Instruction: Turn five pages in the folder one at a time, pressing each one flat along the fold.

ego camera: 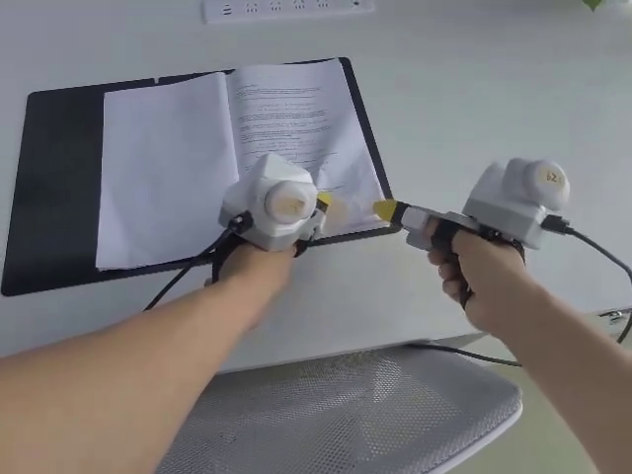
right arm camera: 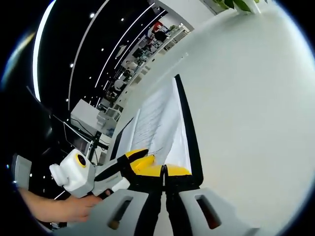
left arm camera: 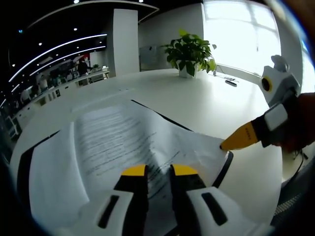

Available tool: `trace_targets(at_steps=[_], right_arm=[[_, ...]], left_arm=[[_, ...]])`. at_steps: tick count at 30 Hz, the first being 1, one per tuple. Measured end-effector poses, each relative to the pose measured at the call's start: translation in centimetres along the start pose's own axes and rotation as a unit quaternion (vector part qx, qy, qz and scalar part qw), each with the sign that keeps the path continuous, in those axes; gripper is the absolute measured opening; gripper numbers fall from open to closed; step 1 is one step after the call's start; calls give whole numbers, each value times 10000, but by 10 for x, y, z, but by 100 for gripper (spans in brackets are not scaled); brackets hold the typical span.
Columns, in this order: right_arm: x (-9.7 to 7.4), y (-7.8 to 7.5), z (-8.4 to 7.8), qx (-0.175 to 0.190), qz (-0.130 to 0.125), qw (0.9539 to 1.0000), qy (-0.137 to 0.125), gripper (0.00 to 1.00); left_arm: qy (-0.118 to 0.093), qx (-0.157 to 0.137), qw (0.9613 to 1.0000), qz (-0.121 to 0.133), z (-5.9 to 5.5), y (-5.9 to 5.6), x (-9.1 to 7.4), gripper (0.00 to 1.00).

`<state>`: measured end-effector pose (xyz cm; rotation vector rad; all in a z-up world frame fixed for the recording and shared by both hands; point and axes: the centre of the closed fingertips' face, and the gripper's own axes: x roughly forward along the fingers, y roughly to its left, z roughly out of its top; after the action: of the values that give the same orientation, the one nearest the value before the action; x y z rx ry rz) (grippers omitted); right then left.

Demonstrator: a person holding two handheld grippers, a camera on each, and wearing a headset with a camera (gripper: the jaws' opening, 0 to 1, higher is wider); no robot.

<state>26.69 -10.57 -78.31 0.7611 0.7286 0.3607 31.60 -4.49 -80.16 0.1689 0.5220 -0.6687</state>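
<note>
On the white surface (ego camera: 494, 99) lies the open folder (ego camera: 59, 178). Our left gripper (ego camera: 321, 202) sits over its right page (ego camera: 296, 118), jaws slightly apart and empty; our right gripper (ego camera: 385, 209), closed on nothing, points at the page's near corner. Thin, floppy paper: we judge that corner best to pinch.

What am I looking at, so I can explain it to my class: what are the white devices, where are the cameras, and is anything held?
A person, not a robot, holds a two-jaw gripper in each hand. One picture comes from a headset camera; the round ones from cameras on the grippers. On the table lies an open black folder of pages. The left gripper is above the printed page, jaws slightly apart. The right gripper has its jaws shut at that page's corner; whether they pinch paper is unclear.
</note>
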Motion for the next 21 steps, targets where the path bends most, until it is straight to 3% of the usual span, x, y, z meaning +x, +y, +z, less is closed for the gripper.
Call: trace_targets(at_steps=[5,9,12,15,21], right_arm=[[-2,5,4,15,22,9999,-122,0],[-5,12,9,-39,64,9997,-212,0],[-6,20,12,-76,168,9995,-251,0],[-7,34,17,-214,309,9988,-322,0],[-8,73,27,-526,651,9955,-448,0]], left_arm=[[13,-166,9999,4,0,3,0,13],[91,-243,9997,48,-2,6,-5,4],[117,-271,9996,0,-3,7,-13,8],[171,-296,9994,-11,-4,11,-22,10],[0,-430,9990,84,6,31,-52,12]])
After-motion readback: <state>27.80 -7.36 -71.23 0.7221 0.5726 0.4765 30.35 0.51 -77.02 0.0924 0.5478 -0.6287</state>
